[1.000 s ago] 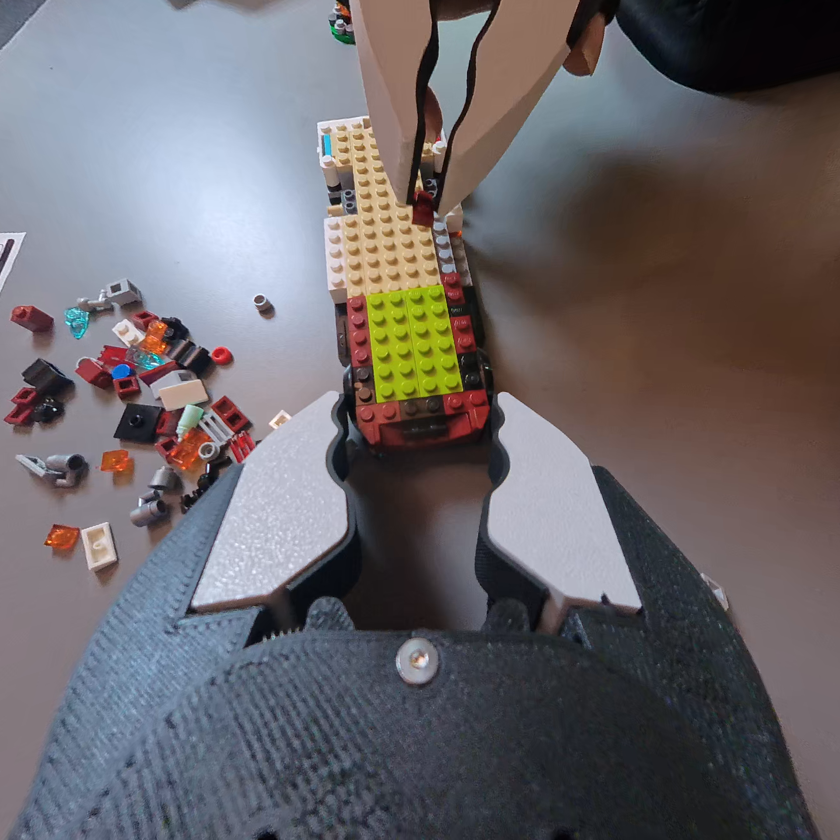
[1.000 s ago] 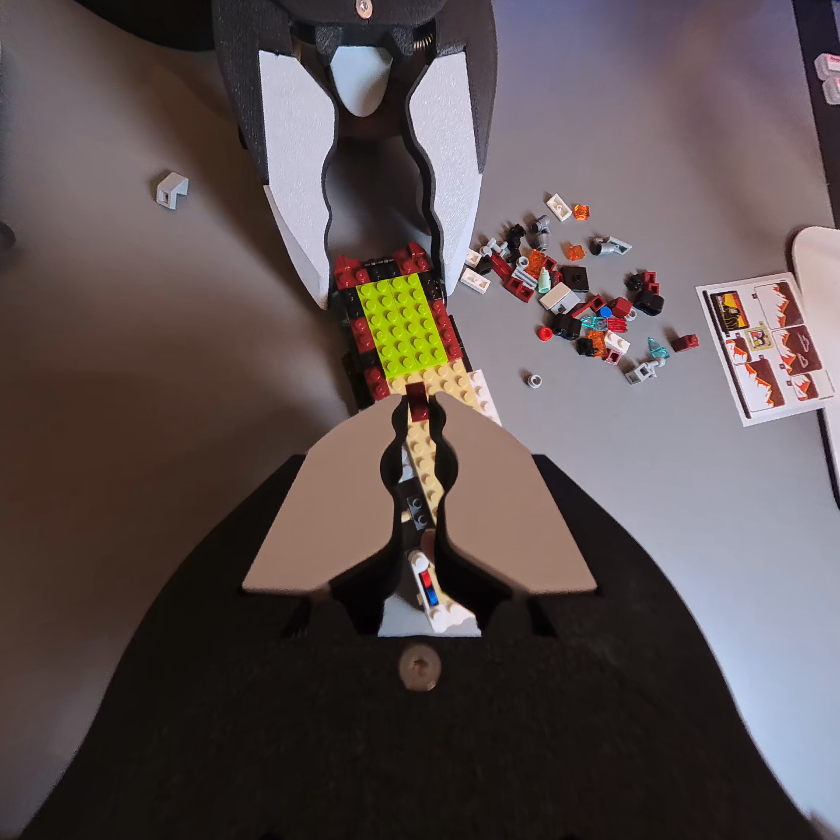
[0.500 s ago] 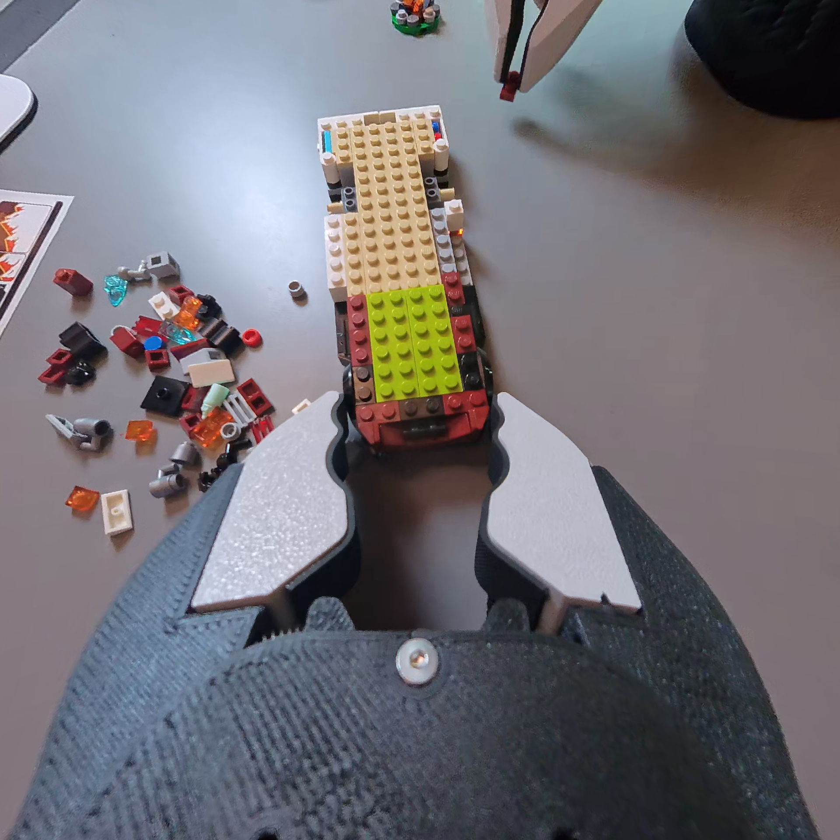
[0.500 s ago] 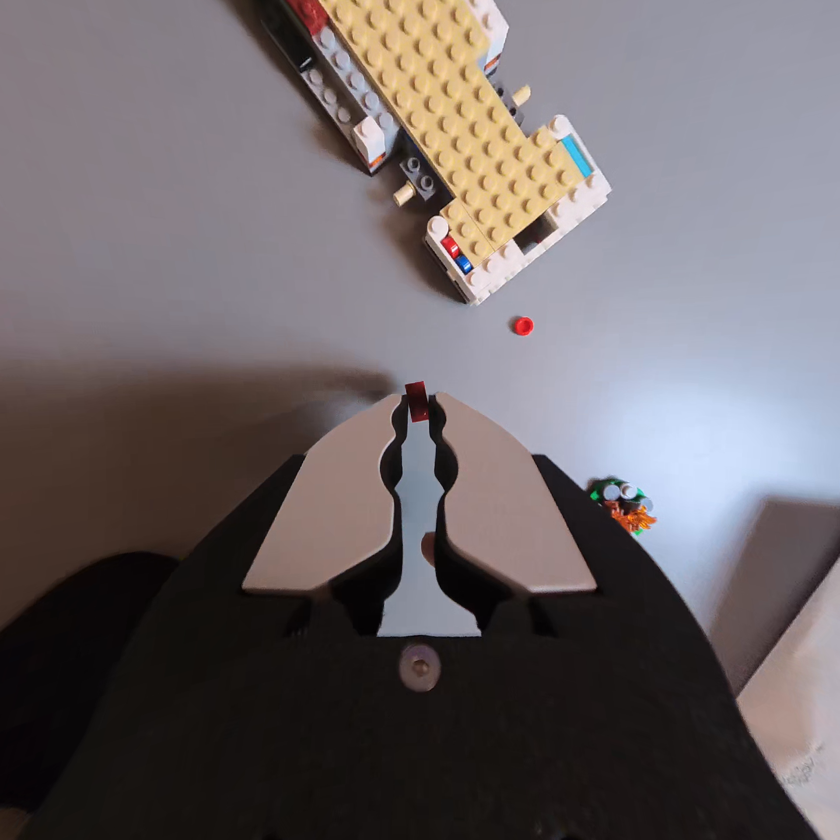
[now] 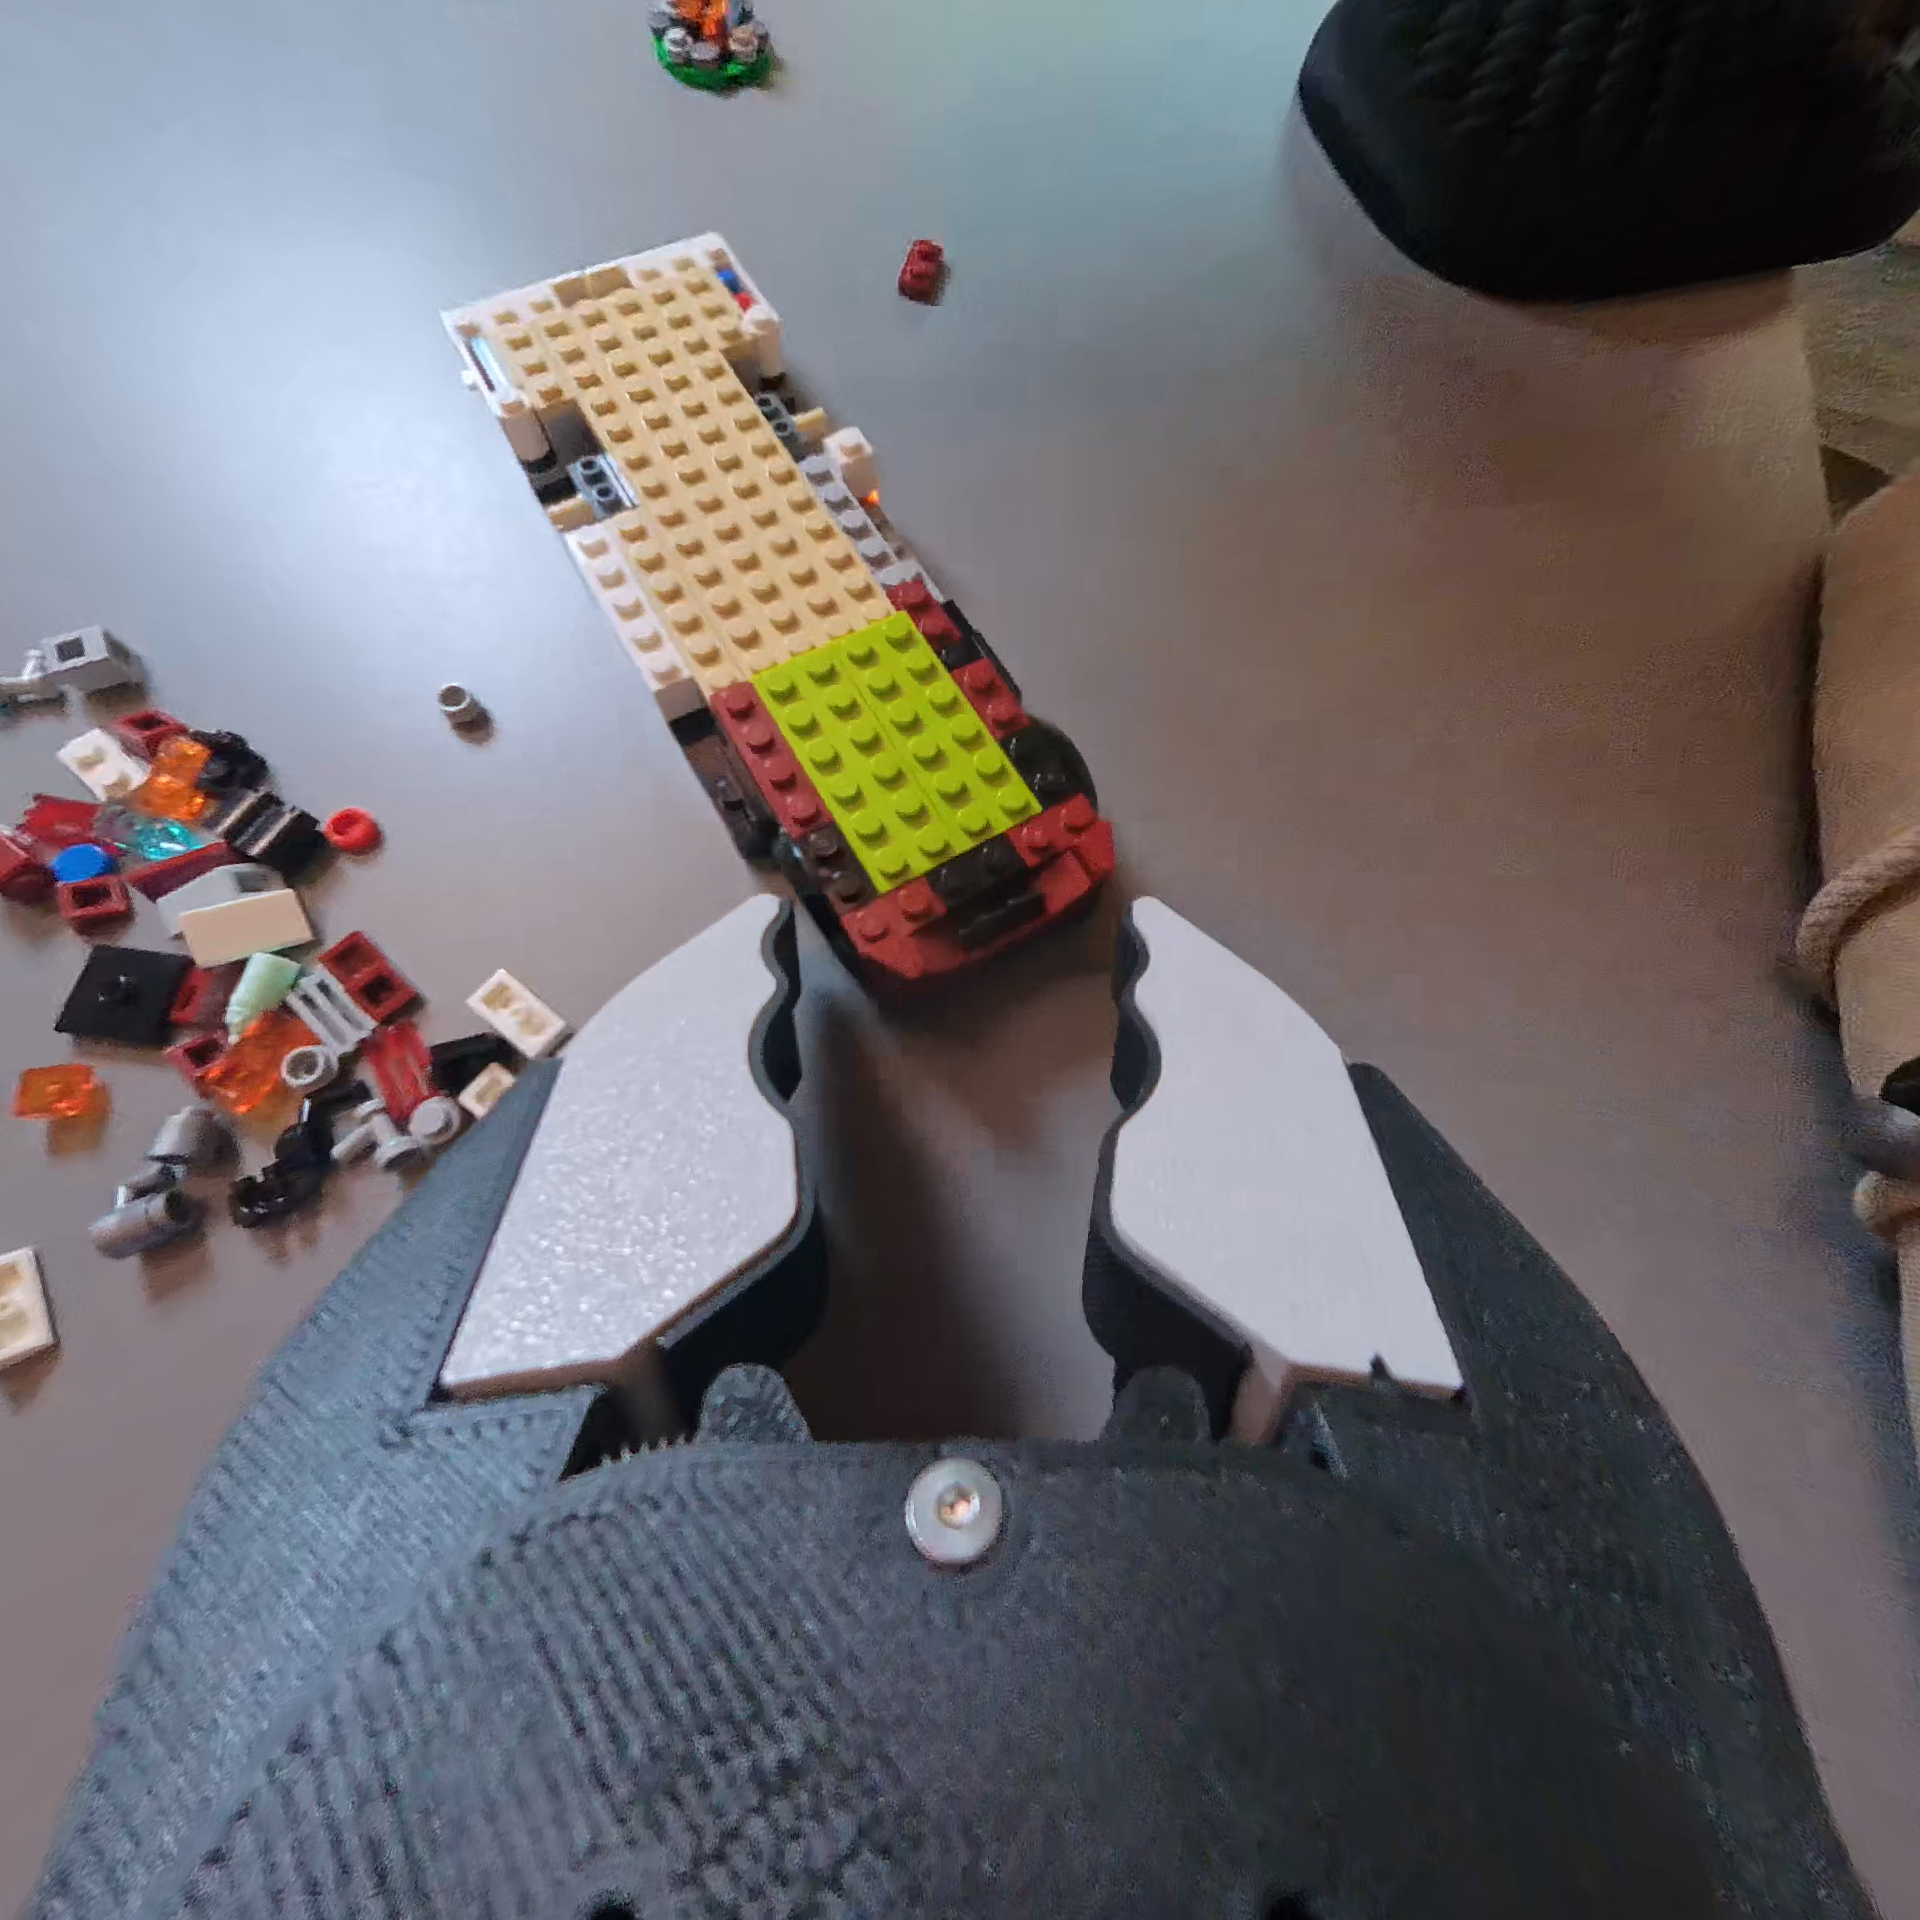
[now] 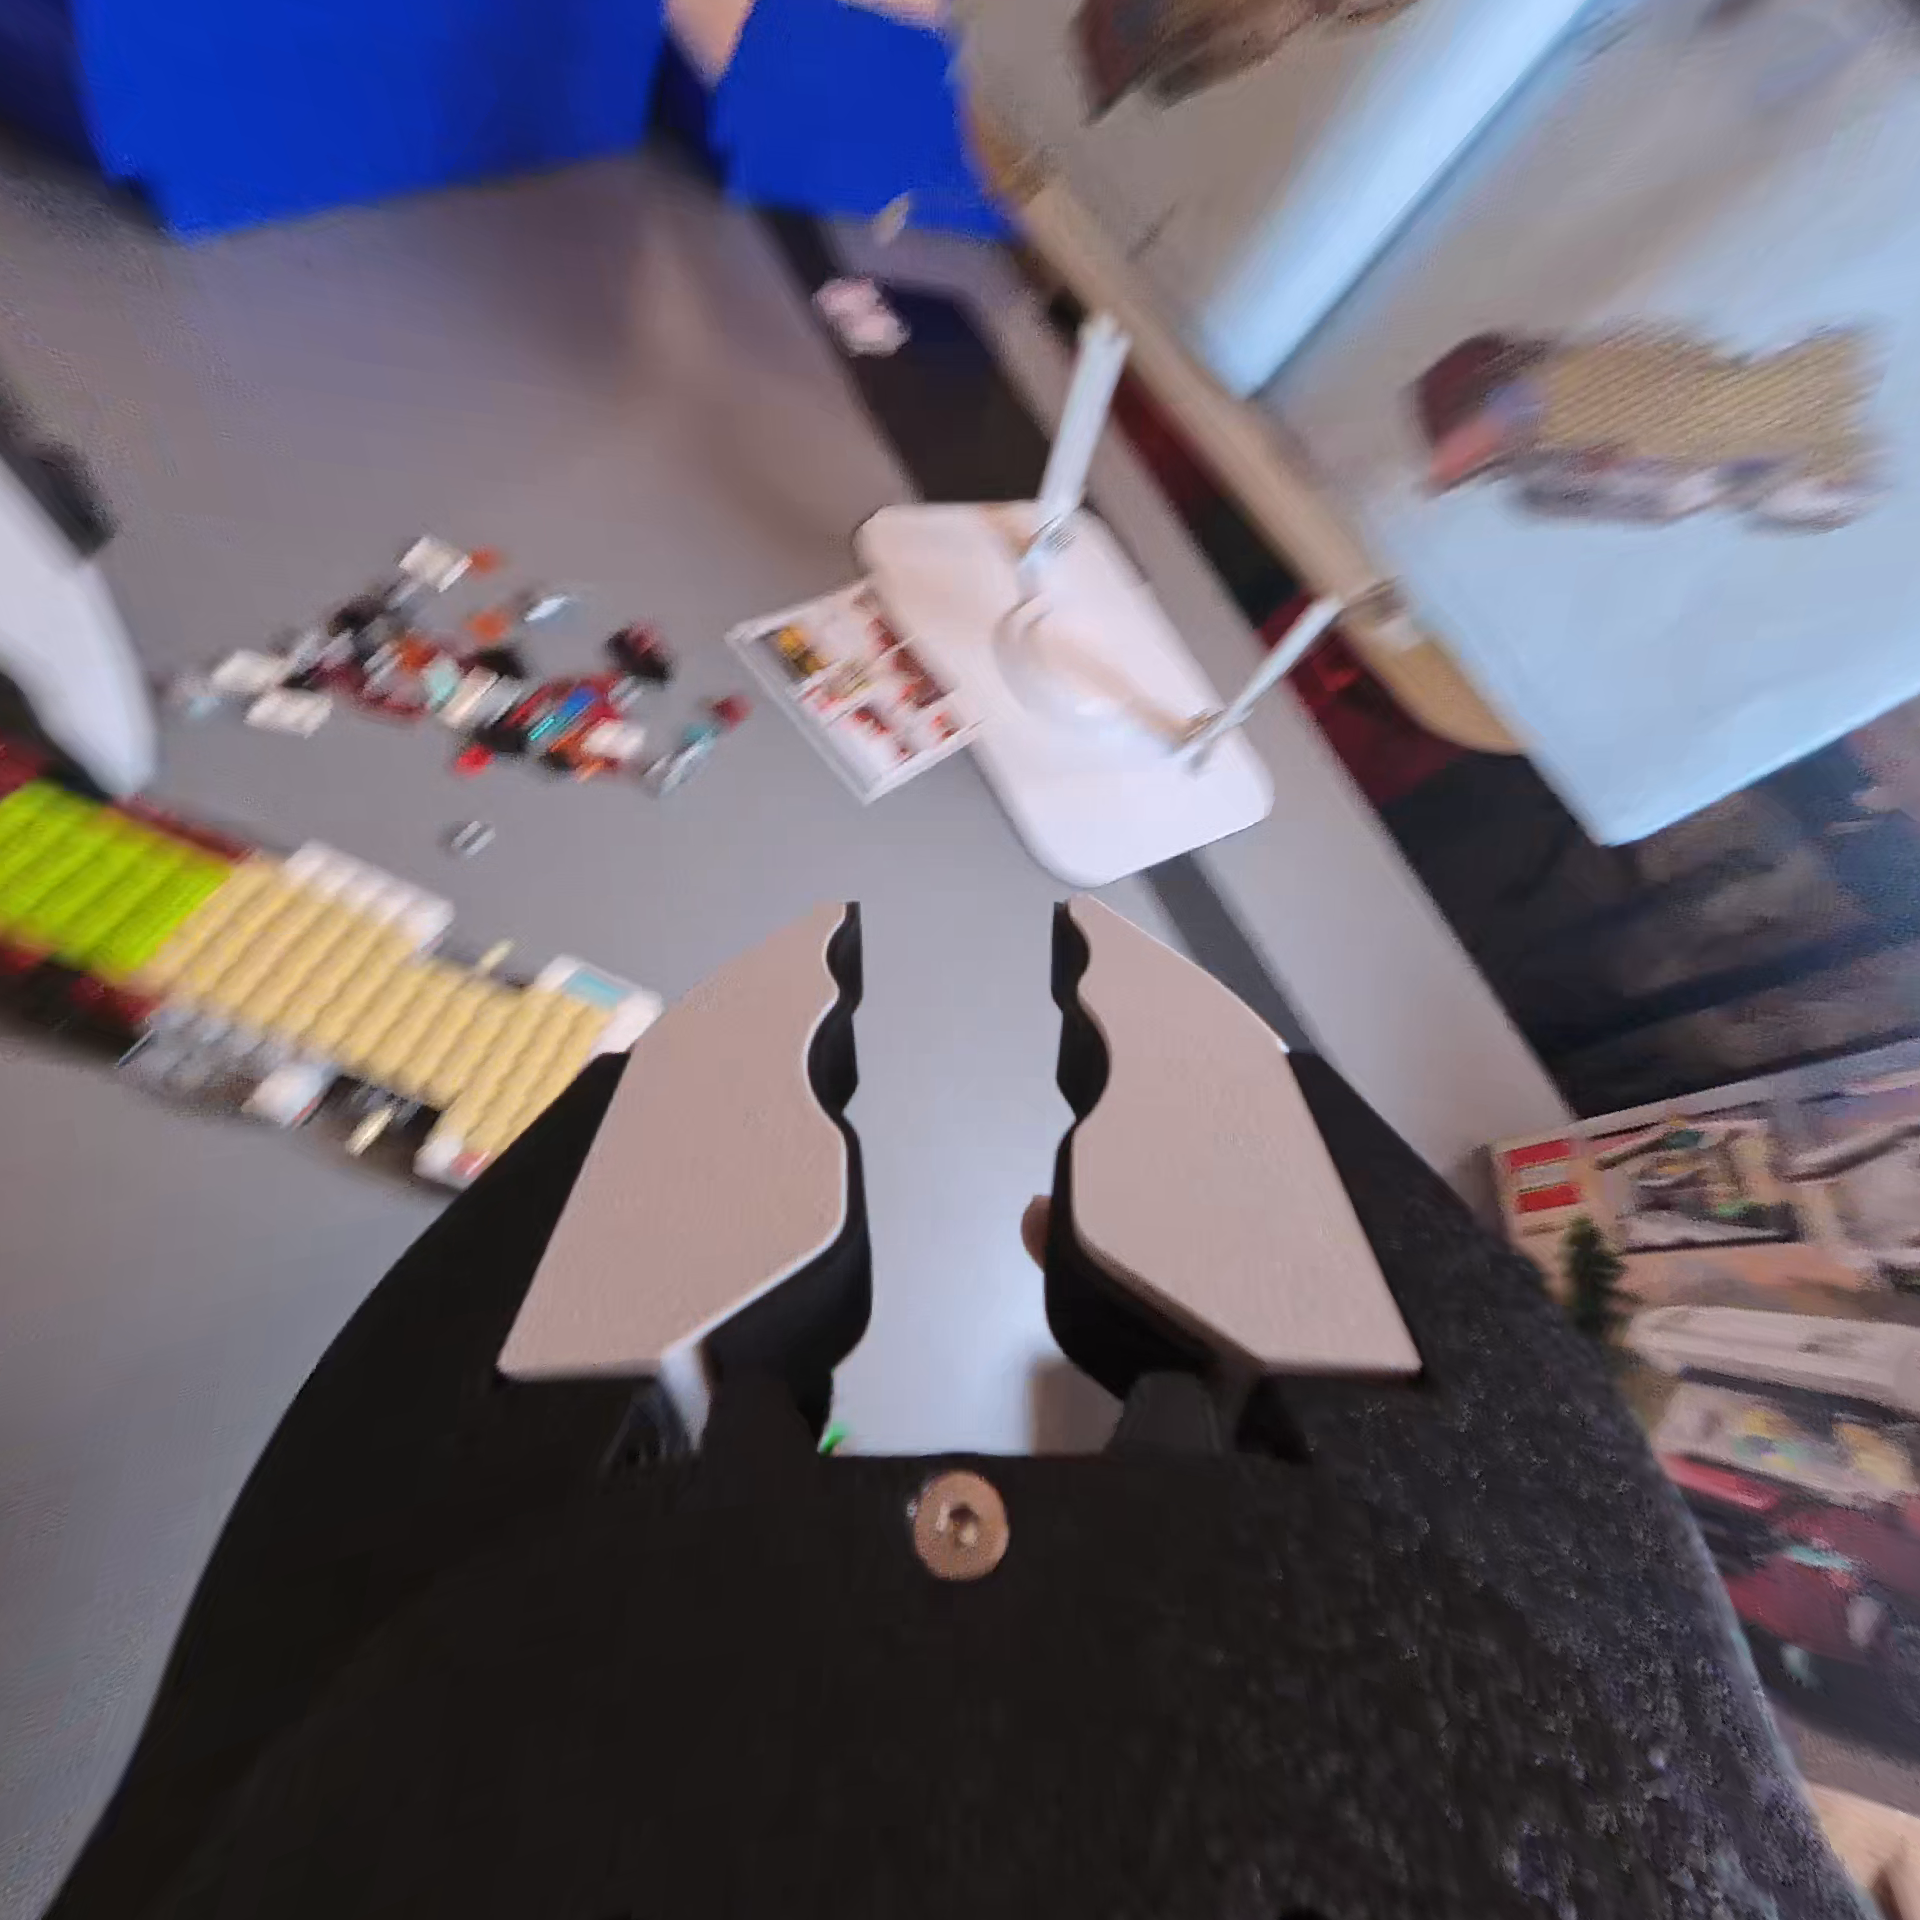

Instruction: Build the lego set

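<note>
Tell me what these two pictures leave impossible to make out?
- Right wrist view: motion blur smears the loose brick pile and printed sheet.
- Left wrist view: the left gripper body hides the table beneath.
- Left wrist view: the brick model hides its underside.
- Left wrist view: the right gripper is outside the frame.

— What is seen at the left tongs (image 5: 956, 914)?

— They are held wide apart. The dark red nose of a brick-built vehicle (image 5: 790, 623) lies between the tips; a gap is seen at the right finger (image 5: 1247, 1122), while contact at the left cannot be told.

— And around it?

— A heap of loose small bricks (image 5: 208, 935) is spread on the grey counter (image 5: 1351, 727) to the left. A single dark red brick (image 5: 922, 270) lies beyond the vehicle, and a small green-based piece (image 5: 712, 42) farther off.
</note>
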### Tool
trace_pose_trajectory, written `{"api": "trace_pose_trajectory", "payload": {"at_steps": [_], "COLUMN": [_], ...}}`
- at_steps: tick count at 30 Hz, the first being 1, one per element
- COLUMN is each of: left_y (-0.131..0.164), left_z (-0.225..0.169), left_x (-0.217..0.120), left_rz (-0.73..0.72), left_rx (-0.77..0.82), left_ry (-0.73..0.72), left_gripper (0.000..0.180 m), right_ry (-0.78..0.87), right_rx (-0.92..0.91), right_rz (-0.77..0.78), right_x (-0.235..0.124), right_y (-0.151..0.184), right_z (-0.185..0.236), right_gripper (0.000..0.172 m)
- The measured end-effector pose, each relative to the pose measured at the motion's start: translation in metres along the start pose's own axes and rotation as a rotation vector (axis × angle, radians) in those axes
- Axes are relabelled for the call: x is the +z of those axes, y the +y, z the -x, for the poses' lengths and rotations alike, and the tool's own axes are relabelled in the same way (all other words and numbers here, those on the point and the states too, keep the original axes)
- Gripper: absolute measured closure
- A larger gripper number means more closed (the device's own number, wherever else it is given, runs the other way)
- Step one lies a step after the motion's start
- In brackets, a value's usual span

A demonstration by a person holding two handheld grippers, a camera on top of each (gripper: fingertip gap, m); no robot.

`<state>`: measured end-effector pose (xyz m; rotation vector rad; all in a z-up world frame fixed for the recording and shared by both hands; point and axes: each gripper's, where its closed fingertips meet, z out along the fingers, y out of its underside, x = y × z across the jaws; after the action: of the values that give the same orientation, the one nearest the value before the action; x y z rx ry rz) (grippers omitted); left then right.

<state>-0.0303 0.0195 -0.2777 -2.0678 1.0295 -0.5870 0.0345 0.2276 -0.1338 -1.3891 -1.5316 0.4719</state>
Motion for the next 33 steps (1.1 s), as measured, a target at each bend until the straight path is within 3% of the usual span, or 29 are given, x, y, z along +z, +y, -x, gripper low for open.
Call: {"api": "trace_pose_trajectory", "payload": {"at_steps": [4,12,20,31,33], "left_y": [-0.008,-0.017,-0.011,-0.011,-0.011], "left_z": [-0.007,0.012,0.022,0.024,0.024], "left_x": [-0.007,-0.015,-0.014,-0.014,-0.014], "left_rz": [-0.059,-0.132,-0.137,-0.141,-0.140], "left_rx": [-0.012,-0.006,-0.001,-0.004,-0.007], "left_ry": [0.071,-0.003,-0.026,-0.036,-0.038], "left_gripper": [0.127,0.130,0.138,0.142,0.142], "right_ry": [0.229,0.496,0.519,0.478,0.497], "right_rx": [0.104,0.187,0.209,0.156,0.154], "right_rz": [-0.164,-0.230,-0.320,-0.337,-0.318], "right_x": [0.036,0.098,0.111,0.103,0.102], "right_y": [-0.039,-0.062,-0.061,-0.064,-0.061], "right_z": [-0.092,-0.212,-0.216,-0.198,-0.200], "right_gripper": [0.118,0.091,0.096,0.136,0.132]}}
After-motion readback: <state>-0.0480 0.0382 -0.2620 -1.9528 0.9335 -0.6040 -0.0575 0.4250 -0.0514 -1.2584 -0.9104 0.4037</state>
